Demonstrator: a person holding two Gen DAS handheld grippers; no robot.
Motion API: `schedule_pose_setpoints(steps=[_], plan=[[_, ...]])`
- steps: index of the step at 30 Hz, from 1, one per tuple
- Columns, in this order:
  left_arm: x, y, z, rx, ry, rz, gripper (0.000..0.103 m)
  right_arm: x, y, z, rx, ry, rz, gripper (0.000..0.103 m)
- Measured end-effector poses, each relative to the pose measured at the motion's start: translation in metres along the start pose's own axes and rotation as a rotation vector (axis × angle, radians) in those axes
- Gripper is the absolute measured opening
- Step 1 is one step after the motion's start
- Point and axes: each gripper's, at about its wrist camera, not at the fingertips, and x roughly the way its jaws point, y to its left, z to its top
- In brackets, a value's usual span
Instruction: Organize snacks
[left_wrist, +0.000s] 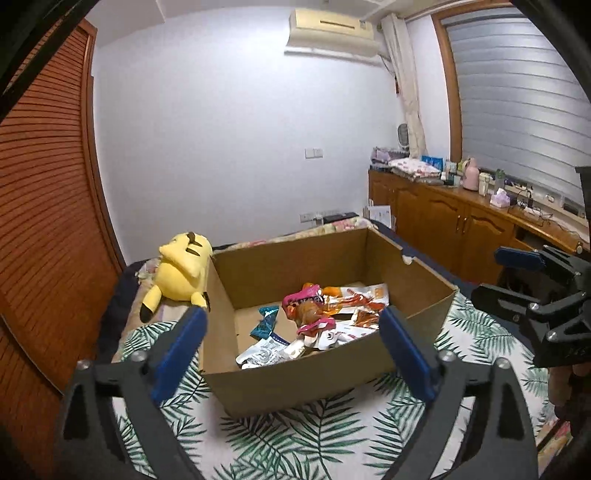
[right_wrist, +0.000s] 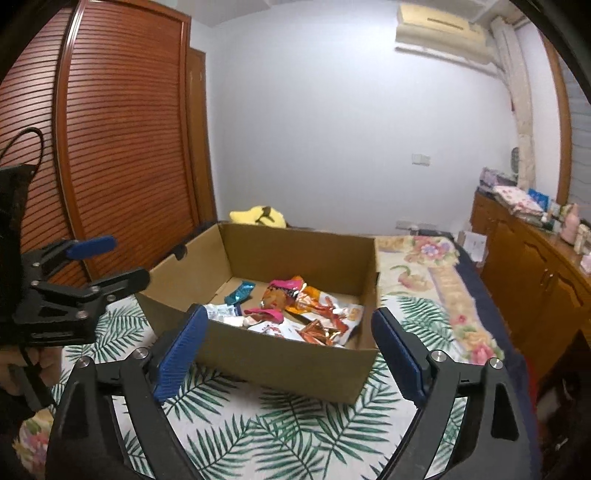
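An open cardboard box (left_wrist: 295, 384) stands on a palm-leaf cloth (left_wrist: 314, 435) and holds several snack packets: a pink one (left_wrist: 308, 295), an orange-white one (left_wrist: 365, 295), a teal one (left_wrist: 266, 322) and a white one (left_wrist: 264, 350). My left gripper (left_wrist: 295, 350) is open and empty, just in front of the box. My right gripper (right_wrist: 288, 350) is open and empty before the same box (right_wrist: 288, 363), where the pink packet (right_wrist: 282, 293) and teal packet (right_wrist: 240, 291) show. Each gripper shows at the edge of the other's view: the right gripper (left_wrist: 517, 277) and the left gripper (right_wrist: 96, 262).
A yellow plush toy (left_wrist: 181, 269) lies left of the box. A slatted wooden wardrobe (left_wrist: 44, 206) stands on the left. A wooden cabinet (left_wrist: 461, 221) with clutter runs along the right wall. A floral blanket (right_wrist: 436, 288) lies right of the box.
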Motion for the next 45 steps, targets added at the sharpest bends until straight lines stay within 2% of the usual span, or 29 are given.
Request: schedule_pose_setpoints(steps=[1, 2, 7, 12, 17, 20, 24, 34, 45], plan=[[-0.007, -0.001, 0.001, -0.002, -0.008, 0.004, 0.102, -0.007, 0.001, 0.0, 0.001, -0.006, -0.006, 0.095], [-0.016, -0.002, 0.001, -0.004, -0.017, 0.009, 0.103, -0.012, -0.001, 0.0, 0.005, -0.011, -0.011, 0.103], [-0.047, -0.012, 0.0, 0.008, -0.027, 0.052, 0.103, -0.038, -0.001, 0.001, 0.026, -0.027, -0.042, 0.103], [-0.086, -0.018, -0.005, -0.024, -0.061, 0.079, 0.103, -0.072, 0.005, -0.006, 0.045, -0.044, -0.056, 0.103], [-0.124, -0.021, -0.017, -0.056, -0.079, 0.06, 0.103, -0.106, 0.013, -0.015, 0.066, -0.066, -0.079, 0.103], [-0.145, -0.026, -0.025, -0.057, -0.093, 0.109, 0.103, -0.125, 0.019, -0.02, 0.064, -0.077, -0.093, 0.103], [-0.169, -0.03, -0.037, -0.096, -0.093, 0.119, 0.103, -0.148, 0.026, -0.028, 0.058, -0.1, -0.107, 0.103], [-0.203, -0.033, -0.066, -0.146, -0.072, 0.157, 0.103, -0.187, 0.038, -0.044, 0.057, -0.139, -0.119, 0.103], [-0.209, -0.038, -0.091, -0.159, -0.062, 0.148, 0.103, -0.196, 0.047, -0.07, 0.042, -0.122, -0.134, 0.103]])
